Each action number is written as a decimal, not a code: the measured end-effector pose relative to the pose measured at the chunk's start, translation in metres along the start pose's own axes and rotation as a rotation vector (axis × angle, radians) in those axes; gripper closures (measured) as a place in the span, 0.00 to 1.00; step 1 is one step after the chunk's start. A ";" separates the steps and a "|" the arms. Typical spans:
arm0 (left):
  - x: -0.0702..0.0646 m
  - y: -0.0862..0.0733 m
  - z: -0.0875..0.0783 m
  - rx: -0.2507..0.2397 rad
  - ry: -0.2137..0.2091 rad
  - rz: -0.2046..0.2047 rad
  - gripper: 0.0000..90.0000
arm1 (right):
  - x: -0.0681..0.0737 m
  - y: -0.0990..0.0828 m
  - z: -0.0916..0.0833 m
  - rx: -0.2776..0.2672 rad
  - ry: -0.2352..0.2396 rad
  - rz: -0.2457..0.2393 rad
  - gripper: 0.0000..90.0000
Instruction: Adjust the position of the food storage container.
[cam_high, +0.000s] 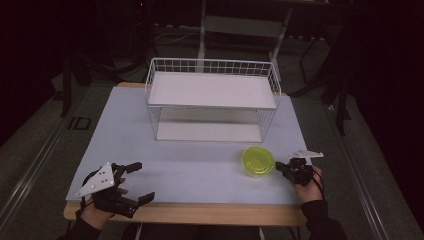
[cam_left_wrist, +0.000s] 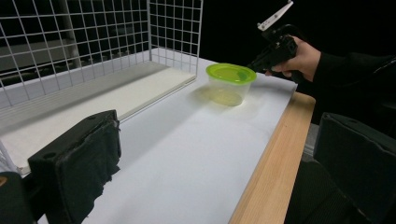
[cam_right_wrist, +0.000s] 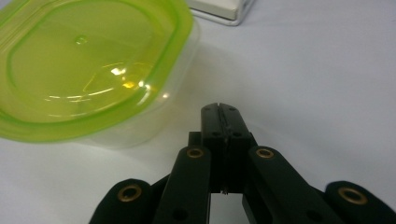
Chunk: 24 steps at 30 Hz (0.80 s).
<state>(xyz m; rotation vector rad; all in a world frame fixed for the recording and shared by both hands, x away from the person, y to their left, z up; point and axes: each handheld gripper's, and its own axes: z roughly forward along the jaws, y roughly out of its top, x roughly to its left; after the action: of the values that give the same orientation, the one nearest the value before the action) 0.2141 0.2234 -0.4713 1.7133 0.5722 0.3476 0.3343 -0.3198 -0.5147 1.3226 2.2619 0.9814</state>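
Gripper (cam_right_wrist: 222, 112): jaws pressed together, nothing between them.
Container (cam_right_wrist: 88, 65): clear tub, green lid, just beyond the jaw tips, upper left.
Table (cam_right_wrist: 317, 74): white.

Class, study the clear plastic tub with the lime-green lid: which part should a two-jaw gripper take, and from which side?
Probably the lid's protruding rim, approached from the person's right, where the right gripper sits beside the clear plastic tub with the lime-green lid, jaws together. The lid overhangs the clear wall, giving an edge to pinch; the tub looks too broad for those jaws to span.
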 end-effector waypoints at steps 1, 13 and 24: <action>0.000 0.000 0.000 0.001 0.001 0.001 0.02 | 0.002 0.000 0.002 0.006 0.005 -0.009 1.00; 0.000 0.000 0.000 0.000 -0.001 0.003 0.02 | 0.021 0.007 0.019 0.041 0.069 -0.030 1.00; 0.000 0.000 0.000 0.003 -0.003 0.004 0.02 | 0.046 0.019 0.034 0.057 0.119 -0.067 1.00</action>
<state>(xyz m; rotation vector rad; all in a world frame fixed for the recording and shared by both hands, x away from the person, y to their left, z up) 0.2136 0.2233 -0.4708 1.7183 0.5674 0.3475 0.3429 -0.2612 -0.5229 1.2321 2.4226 1.0045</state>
